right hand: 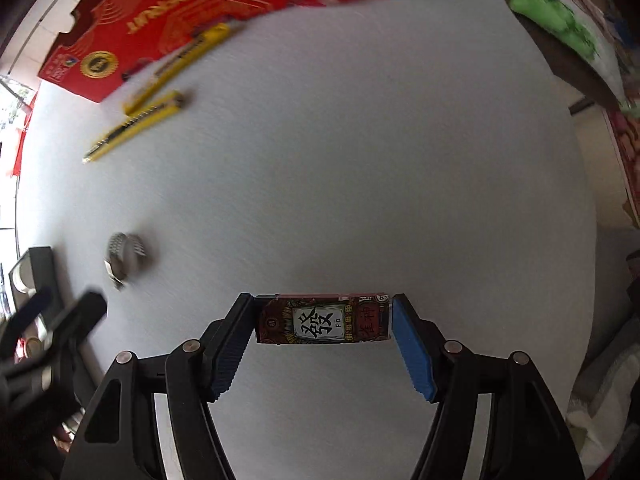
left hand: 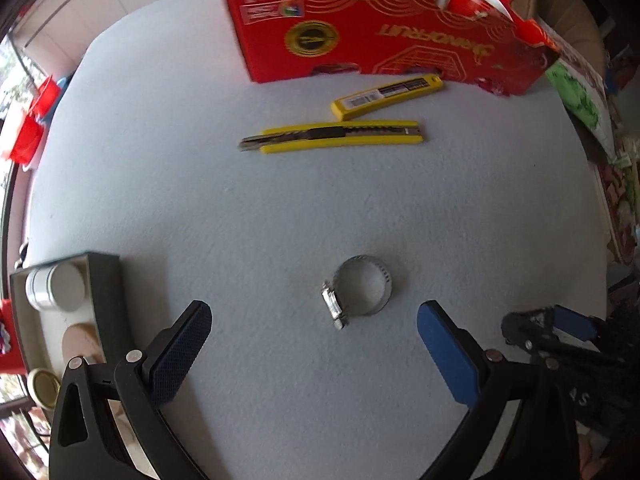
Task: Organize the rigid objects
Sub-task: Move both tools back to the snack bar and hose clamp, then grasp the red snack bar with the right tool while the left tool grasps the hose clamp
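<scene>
My right gripper (right hand: 322, 300) is shut on a small printed box (right hand: 324, 322), red and dark with black characters on a white panel, and holds it above the pale table (right hand: 360, 160). My left gripper (left hand: 314, 312) is open and points down over a metal hose clamp (left hand: 333, 303), which lies on the table between and just beyond its fingertips, untouched. The clamp (right hand: 126, 256) also shows blurred at the left of the right wrist view. Further off lie a yellow utility knife (left hand: 332, 136) and a yellow blade case (left hand: 388, 96).
A red carton (left hand: 360, 44) with torn flaps stands at the far edge, behind the knife. A dark tray (left hand: 108, 300) at the left edge holds a round metal tin (left hand: 56, 286). A green and white bag (right hand: 560, 12) lies at the far right.
</scene>
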Demonstrator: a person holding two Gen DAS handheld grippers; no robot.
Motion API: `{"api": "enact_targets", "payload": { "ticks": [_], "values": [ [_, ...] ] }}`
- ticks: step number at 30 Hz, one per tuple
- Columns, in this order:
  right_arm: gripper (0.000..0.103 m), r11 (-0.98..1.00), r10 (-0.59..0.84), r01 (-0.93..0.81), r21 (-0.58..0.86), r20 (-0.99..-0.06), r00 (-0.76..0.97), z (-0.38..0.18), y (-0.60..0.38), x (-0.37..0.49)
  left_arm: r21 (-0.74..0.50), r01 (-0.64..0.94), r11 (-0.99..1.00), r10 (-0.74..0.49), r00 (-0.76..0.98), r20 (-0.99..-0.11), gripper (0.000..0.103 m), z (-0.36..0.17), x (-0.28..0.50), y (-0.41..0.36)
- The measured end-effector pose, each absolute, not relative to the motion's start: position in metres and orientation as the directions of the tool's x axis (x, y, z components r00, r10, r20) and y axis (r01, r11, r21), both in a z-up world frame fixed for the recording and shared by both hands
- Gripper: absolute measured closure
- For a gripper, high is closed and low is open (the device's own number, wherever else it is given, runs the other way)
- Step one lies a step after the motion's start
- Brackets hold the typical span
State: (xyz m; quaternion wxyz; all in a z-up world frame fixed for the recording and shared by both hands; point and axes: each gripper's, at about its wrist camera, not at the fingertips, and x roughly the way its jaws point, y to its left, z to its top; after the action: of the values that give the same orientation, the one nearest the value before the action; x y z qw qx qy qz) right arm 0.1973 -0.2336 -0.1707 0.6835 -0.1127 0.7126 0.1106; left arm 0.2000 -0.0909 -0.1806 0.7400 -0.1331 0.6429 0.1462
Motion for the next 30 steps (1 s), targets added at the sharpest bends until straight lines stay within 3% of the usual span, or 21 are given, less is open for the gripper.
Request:
{"api": "enact_targets", "payload": {
  "ticks": [3, 9, 14, 16, 19, 21, 30],
  "values": [
    [0.032, 0.952, 0.011, -0.306, 0.023, -0.999, -0.04, -0.173, -0.242, 0.196, 0.037, -0.332, 0.943, 0.074, 0.1, -0.992, 0.0, -0.201, 0.214, -0.103],
    [0.022, 0.924, -0.035, -0.383, -0.02, -0.999, -0.031, -0.182, -0.232, 0.187, -0.043, -0.424, 0.905, 0.016, 0.135, -0.991, 0.0, -0.201, 0.215, -0.092],
    [0.022, 0.907, -0.064, -0.419, -0.051, -0.998, -0.018, -0.186, -0.217, 0.172, -0.032, -0.478, 0.878, 0.027, 0.116, -0.993, 0.0, -0.197, 0.217, -0.089],
    [0.031, 0.906, -0.068, -0.42, -0.052, -0.997, -0.022, -0.186, -0.212, 0.17, -0.036, -0.487, 0.872, 0.015, 0.101, -0.995, 0.001, -0.195, 0.218, -0.087],
    [0.033, 0.917, -0.036, -0.399, -0.01, -0.998, -0.058, -0.186, -0.198, 0.179, -0.039, -0.464, 0.885, 0.016, 0.115, -0.993, 0.018, -0.186, 0.22, -0.09],
    [0.033, 0.921, -0.024, -0.39, 0.0, -0.998, -0.057, -0.183, -0.197, 0.176, -0.047, -0.452, 0.891, 0.012, 0.128, -0.992, 0.056, -0.178, 0.219, -0.092],
    [0.033, 0.912, 0.008, -0.41, 0.026, -0.999, -0.045, -0.165, -0.184, 0.156, -0.125, -0.416, 0.901, -0.083, 0.117, -0.99, 0.059, -0.163, 0.171, -0.095]
  ]
}}
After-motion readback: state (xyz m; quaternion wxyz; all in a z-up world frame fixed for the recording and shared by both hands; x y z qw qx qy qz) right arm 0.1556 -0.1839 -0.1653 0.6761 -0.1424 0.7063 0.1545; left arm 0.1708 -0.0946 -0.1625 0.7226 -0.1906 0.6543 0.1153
